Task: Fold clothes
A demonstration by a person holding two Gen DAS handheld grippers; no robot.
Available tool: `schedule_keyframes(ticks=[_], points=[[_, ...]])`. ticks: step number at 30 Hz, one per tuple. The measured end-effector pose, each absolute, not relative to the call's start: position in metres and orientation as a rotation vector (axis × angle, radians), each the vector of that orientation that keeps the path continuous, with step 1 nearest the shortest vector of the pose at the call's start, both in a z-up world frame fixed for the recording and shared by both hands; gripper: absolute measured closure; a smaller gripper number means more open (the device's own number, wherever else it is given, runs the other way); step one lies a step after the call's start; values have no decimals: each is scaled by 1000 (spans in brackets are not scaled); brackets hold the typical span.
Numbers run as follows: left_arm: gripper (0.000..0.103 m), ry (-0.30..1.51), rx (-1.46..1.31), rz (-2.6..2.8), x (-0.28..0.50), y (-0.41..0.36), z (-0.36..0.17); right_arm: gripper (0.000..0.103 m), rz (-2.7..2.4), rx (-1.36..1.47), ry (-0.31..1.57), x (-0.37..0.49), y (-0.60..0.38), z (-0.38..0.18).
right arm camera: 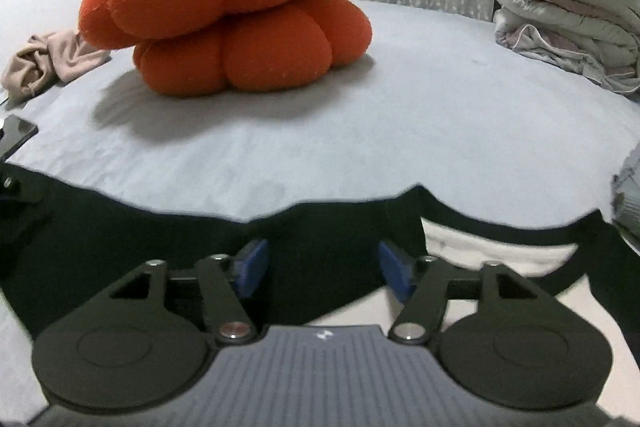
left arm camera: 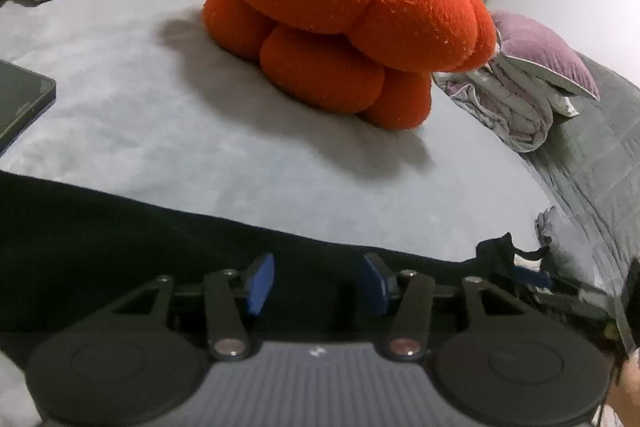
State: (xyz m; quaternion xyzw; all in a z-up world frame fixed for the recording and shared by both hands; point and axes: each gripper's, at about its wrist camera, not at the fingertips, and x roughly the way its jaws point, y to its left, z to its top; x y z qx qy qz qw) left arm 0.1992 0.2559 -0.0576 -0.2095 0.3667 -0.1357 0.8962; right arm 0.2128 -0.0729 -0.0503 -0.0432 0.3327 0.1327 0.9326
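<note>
left tongs (left arm camera: 319, 285): stood part open over the black garment (left arm camera: 120, 227), blue pads clear of the cloth, nothing held.
garment: lay flat on the bed (left arm camera: 200, 147) at its near edge, soft and dark, likely spread for folding.
right tongs (right arm camera: 323, 269): gaped wider above its wavy hem, holding nothing.
cushion (right arm camera: 224, 7): orange, knitted, lobed, well behind.

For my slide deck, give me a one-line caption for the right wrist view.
Right gripper open over a black garment on the grey bed, orange pumpkin cushion beyond.
</note>
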Motion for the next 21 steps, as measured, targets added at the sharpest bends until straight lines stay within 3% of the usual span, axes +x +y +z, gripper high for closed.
schedule_keyframes(ticks=[10,13,15,21], points=[[40,748,-284,-234,192,231,-44,26,179,2,669,110,-153,-43],[33,688,-195,-190,175,214,-29,26,122,19,675,75,-191,-42],[19,631,-192,-184,158,203,-17,26,90,26,679,56,-212,-42],[13,596,-226,-264,102,148,-3,24,6,81,660,7,-251,-43]])
